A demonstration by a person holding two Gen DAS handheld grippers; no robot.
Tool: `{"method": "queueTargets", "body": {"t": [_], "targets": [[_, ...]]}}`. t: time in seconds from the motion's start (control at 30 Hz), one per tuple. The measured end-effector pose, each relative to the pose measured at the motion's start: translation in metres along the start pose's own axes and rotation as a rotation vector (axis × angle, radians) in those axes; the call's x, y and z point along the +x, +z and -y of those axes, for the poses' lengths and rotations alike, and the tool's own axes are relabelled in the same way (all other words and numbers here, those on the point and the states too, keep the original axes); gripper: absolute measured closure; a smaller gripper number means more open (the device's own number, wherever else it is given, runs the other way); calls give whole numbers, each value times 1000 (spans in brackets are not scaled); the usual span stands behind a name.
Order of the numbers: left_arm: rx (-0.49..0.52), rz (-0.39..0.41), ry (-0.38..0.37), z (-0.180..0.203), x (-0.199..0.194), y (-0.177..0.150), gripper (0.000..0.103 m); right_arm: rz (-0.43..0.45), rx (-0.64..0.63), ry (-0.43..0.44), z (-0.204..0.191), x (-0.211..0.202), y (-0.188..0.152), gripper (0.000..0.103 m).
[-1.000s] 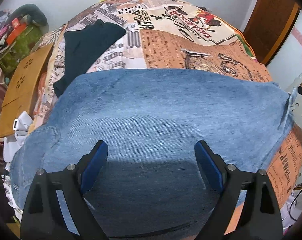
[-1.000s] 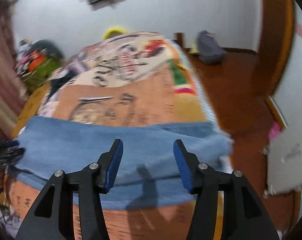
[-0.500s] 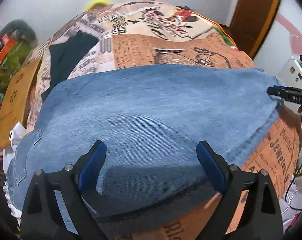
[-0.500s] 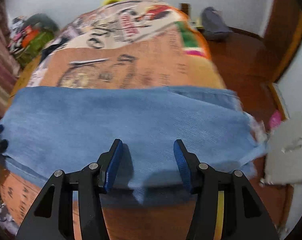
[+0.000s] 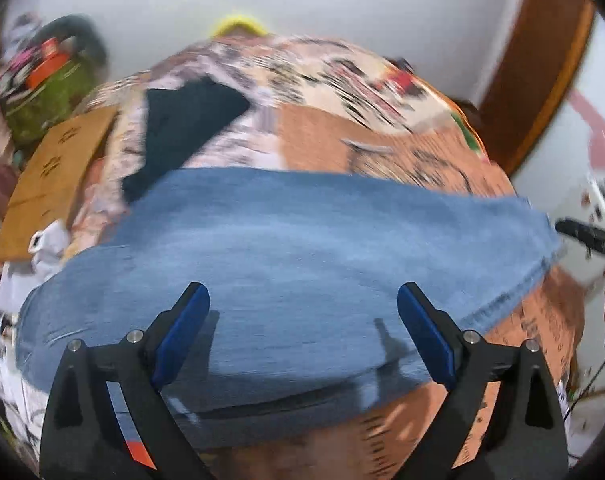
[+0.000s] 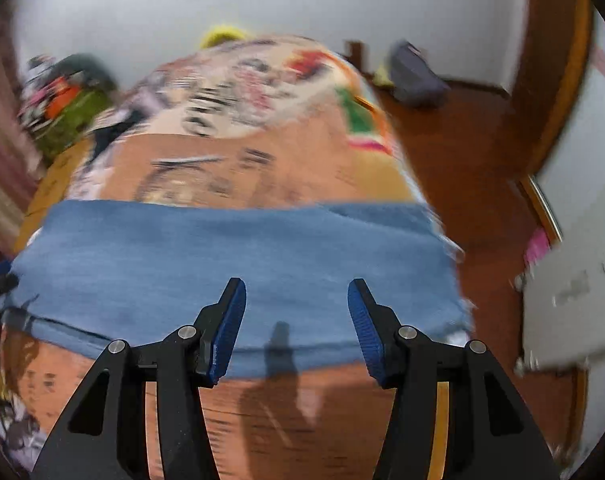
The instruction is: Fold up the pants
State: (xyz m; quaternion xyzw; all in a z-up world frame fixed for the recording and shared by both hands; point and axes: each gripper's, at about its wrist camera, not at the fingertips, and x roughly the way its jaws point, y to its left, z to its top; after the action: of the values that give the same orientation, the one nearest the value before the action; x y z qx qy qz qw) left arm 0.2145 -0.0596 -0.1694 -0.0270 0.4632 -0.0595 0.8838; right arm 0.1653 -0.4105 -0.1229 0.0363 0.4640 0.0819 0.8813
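Note:
The blue denim pants (image 5: 294,264) lie folded lengthwise across the bed, a wide flat band. They also show in the right wrist view (image 6: 230,256), with the frayed hem end at the right near the bed's edge. My left gripper (image 5: 302,304) is open and empty, above the pants' near edge. My right gripper (image 6: 296,300) is open and empty, above the near edge toward the hem end. The right gripper's tip also shows in the left wrist view (image 5: 586,236), beside the hem.
The bed has a newspaper-print cover (image 5: 342,140). A dark garment (image 5: 182,120) lies on it beyond the pants. A brown board (image 5: 50,184) and clutter stand at the left. A wooden floor (image 6: 462,152) with a grey bag (image 6: 414,76) lies right.
Both grippers have pulled back and up from the pants, so more of the bed and room shows. The pants lie where they were. Both views are blurred by motion.

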Motion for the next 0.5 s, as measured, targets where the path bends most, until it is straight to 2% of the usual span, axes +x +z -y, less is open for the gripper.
{"method": "queueTargets", "body": {"t": [0.1, 0.27, 0.4, 0.5], "targets": [[-98, 44, 50, -47, -20, -1, 7, 42, -96, 77, -50, -3, 10, 43], [-267, 84, 154, -136, -49, -21, 7, 60, -238, 206, -131, 9, 25, 42], [-420, 66, 222, -208, -59, -53, 7, 40, -327, 289, -188, 29, 34, 42], [-535, 35, 243, -252, -58, -78, 7, 23, -392, 316, -223, 47, 41, 42]]}}
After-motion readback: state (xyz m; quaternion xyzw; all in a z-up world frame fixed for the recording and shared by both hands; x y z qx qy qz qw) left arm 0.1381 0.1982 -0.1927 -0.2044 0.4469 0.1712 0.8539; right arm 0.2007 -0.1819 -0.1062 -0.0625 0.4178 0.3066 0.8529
